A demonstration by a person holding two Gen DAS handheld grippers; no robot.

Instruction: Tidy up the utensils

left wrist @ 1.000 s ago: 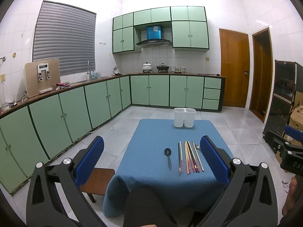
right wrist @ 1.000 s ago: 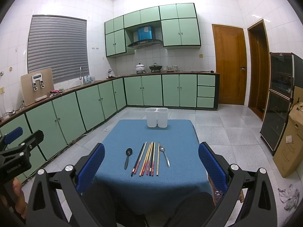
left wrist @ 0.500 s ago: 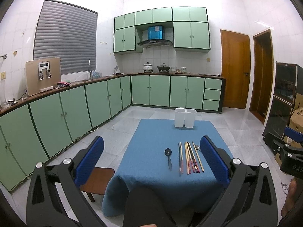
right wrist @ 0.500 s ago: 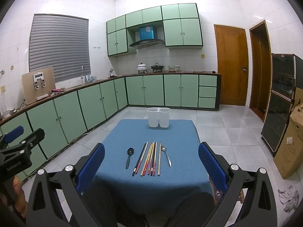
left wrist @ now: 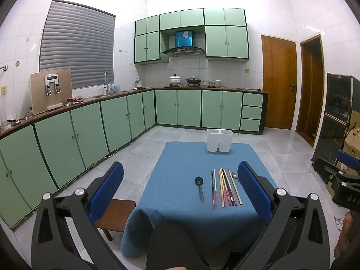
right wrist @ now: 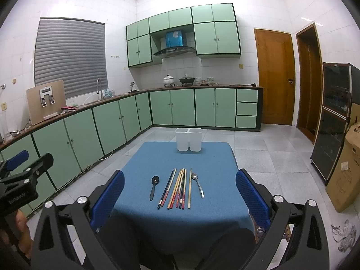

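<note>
A row of utensils lies on the blue-clothed table (right wrist: 180, 157): a black spoon (right wrist: 154, 186) at the left, several chopsticks (right wrist: 177, 187) in the middle, a metal spoon (right wrist: 198, 183) at the right. A white two-compartment holder (right wrist: 188, 139) stands at the table's far edge. In the left wrist view the black spoon (left wrist: 199, 187), chopsticks (left wrist: 225, 186), metal spoon (left wrist: 234, 175) and holder (left wrist: 219, 140) show too. My left gripper (left wrist: 180, 189) and right gripper (right wrist: 180, 191) are both open and empty, held back from the table's near edge.
Green cabinets (left wrist: 90, 130) run along the left and back walls. A brown wooden stool (left wrist: 114, 213) stands left of the table. A dark glass cabinet (right wrist: 333, 117) and a cardboard box (right wrist: 346, 168) stand at the right. The person's knees (right wrist: 225, 247) sit below the table's near edge.
Both views have shifted only slightly; the utensils and holder have not moved and both grippers stay open.
</note>
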